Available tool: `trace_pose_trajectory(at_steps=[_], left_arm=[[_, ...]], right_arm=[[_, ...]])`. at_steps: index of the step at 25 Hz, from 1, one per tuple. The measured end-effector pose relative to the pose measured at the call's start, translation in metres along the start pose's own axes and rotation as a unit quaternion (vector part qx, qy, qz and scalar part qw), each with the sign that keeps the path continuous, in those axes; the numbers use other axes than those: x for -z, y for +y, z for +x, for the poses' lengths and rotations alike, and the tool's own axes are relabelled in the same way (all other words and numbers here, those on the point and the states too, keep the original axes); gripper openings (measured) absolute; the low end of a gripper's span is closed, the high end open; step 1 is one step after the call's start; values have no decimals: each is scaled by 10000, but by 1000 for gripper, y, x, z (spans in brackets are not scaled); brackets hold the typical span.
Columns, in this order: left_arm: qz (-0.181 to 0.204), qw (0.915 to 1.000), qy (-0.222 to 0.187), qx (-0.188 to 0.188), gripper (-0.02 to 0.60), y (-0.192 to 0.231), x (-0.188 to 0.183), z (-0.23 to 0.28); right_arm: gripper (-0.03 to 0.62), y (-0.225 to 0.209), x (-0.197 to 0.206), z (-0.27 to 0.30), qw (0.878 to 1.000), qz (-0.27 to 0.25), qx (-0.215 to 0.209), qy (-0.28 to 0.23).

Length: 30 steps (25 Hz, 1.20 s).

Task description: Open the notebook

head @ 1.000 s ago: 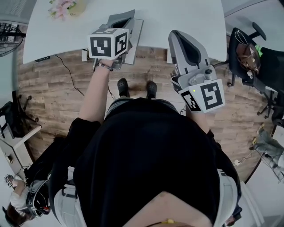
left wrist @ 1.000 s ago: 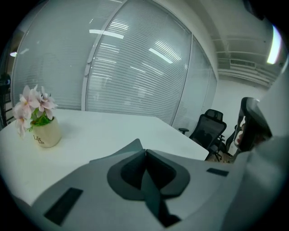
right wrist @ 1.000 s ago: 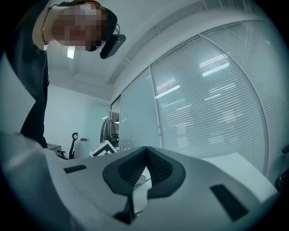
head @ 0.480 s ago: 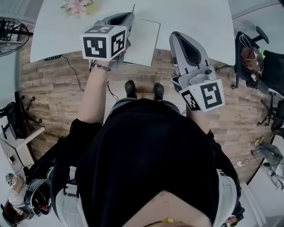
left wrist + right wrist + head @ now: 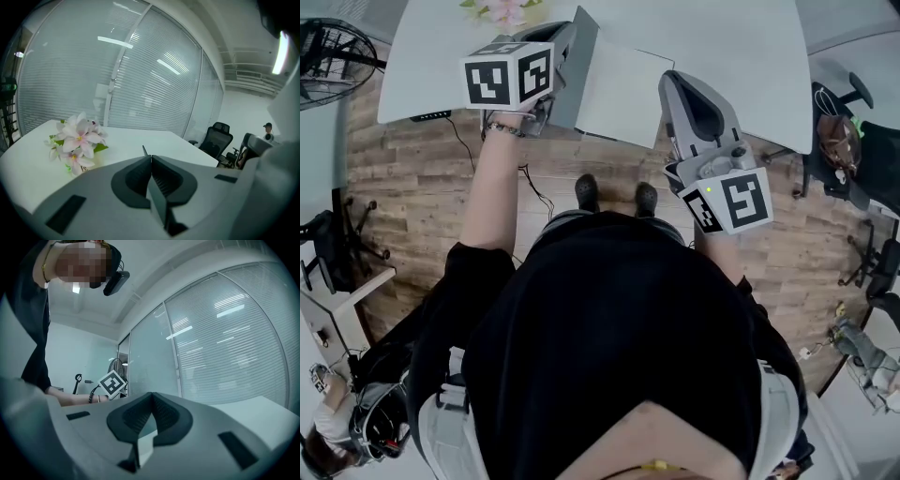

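Note:
The notebook lies at the near edge of the white table (image 5: 727,37). Its white inner page (image 5: 621,89) is exposed. Its grey cover (image 5: 579,80) stands up on edge along the left side of that page. My left gripper (image 5: 571,34) is shut on the top edge of the cover. In the left gripper view only a thin dark sliver of cover (image 5: 144,150) pokes up past the closed jaws of the left gripper (image 5: 149,157). My right gripper (image 5: 667,77) hangs by the page's right edge with jaws shut and empty. I cannot tell whether it touches the page. In the right gripper view the right gripper (image 5: 150,395) points level across the table.
A bunch of pink flowers (image 5: 502,11) sits at the table's far left, close behind the left gripper. A cable (image 5: 525,184) trails over the wooden floor below. A fan (image 5: 333,45) stands at left and office chairs (image 5: 848,117) at right. A glass wall with blinds (image 5: 140,75) lies beyond.
The grey cover has swung up and to the left with my left gripper, baring more and more white page. Both grippers have come further over the table.

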<state>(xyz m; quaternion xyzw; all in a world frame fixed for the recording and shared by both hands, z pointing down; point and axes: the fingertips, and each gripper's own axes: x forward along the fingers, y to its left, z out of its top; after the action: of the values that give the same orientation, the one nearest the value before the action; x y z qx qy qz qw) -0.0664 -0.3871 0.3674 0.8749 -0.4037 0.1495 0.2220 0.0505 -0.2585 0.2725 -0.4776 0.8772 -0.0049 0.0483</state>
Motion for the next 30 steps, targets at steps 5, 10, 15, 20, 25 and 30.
trace_pose_trajectory(at_steps=[5,10,15,20,25,30], left_arm=[[-282,9996,-40,79,11,32,10,-8],[-878,9952,-157,405,12,55,29,-11],[-1283,9893,-277,644,12,71,44,-17],[-1585,9839,-351,746,12,85,59,-19],[-2092,9716,-555,955,12,95,74,-19],[-2554,9572,-704,1167,12,102,88,-19]], right_arm=[[5,17,7,19,10000,-26,21,46],[4,27,15,32,9999,-22,73,97],[3,38,26,48,9998,-1,81,203],[5,45,33,62,9995,3,77,291],[4,47,42,71,9991,-30,75,407],[4,48,57,81,9986,-95,58,521]])
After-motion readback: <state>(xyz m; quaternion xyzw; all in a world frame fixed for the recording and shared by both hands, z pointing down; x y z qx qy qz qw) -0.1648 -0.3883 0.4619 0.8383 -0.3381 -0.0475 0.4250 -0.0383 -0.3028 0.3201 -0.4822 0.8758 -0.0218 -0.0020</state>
